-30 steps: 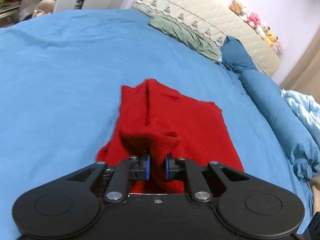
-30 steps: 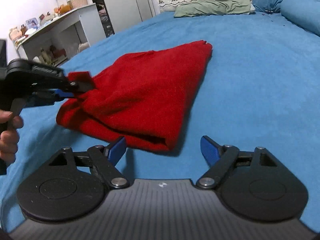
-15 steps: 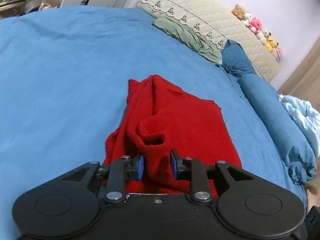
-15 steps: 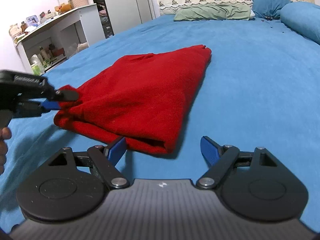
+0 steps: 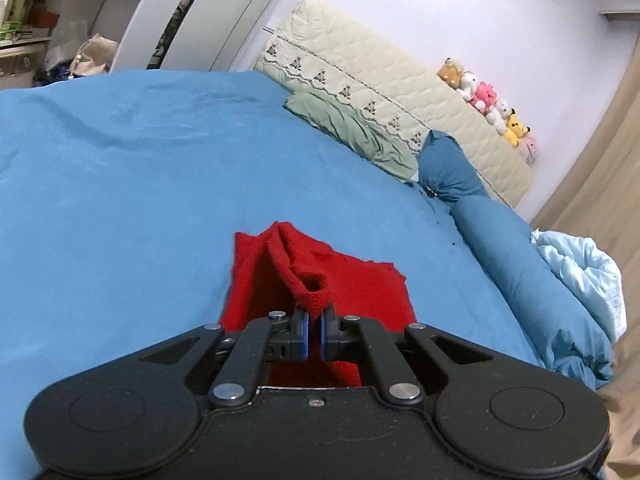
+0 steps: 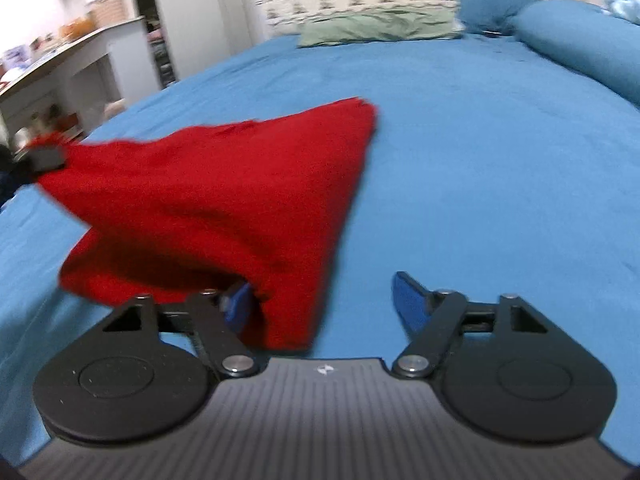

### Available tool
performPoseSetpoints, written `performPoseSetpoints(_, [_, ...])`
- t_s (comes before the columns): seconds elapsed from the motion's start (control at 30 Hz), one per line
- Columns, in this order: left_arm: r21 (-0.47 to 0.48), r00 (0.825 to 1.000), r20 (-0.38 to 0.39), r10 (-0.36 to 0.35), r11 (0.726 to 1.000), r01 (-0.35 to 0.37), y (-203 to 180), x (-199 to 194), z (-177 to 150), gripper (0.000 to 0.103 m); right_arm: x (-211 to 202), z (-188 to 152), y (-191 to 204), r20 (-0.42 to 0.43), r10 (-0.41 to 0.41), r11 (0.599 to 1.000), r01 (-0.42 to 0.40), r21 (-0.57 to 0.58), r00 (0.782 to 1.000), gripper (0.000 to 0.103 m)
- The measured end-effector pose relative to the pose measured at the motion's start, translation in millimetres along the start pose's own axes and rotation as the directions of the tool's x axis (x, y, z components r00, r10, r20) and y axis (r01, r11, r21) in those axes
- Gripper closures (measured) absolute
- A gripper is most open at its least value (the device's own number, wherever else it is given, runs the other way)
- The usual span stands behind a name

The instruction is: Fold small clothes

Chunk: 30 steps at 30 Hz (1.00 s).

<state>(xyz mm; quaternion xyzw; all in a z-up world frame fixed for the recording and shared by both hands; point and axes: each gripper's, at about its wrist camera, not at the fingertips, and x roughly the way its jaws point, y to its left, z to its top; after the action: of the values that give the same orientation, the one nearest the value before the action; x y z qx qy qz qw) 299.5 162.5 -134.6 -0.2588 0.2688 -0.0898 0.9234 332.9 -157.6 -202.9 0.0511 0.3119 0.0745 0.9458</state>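
Right wrist view: red cloth (image 6: 224, 200) tapers to a far point on the bed (image 6: 480, 140); left tongs (image 5: 314, 338) pinch its corner, right tongs (image 6: 324, 304) closing, wide around its near fold.

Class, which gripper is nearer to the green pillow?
Neither is clearly nearer. The left gripper is shut on the red cloth; the right gripper is closing around its near corner. The green pillow lies far beyond both.

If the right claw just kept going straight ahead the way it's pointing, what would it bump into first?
Probably the red cloth: its near corner already hangs between the closing fingers of the right claw, beside the left pad. Past it lies only the blue bedsheet, though depth is unclear.
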Motion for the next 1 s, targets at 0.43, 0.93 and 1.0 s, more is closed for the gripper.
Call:
performPoseSetpoints(0.43, [0.069,0.988,-0.096,0.121,0.991,-0.115,23,15,-45,0.086,-15,-16,-11,-0.039,-0.015,0.981,0.007,-0.194,0.999,0.018])
performPoseSetpoints(0.93, [0.405,0.973,-0.147,0.179,0.908,-0.106,-22,63,33,0.0,-26,93,-52,-0.151,0.265,0.964,-0.264,0.023,0.952,0.0])
performPoseSetpoints(1.0, [0.4,0.963,-0.218,0.155,0.915,-0.057,-22,98,39,0.0,-9,105,-54,-0.17,0.287,0.957,-0.275,0.093,0.943,0.0])
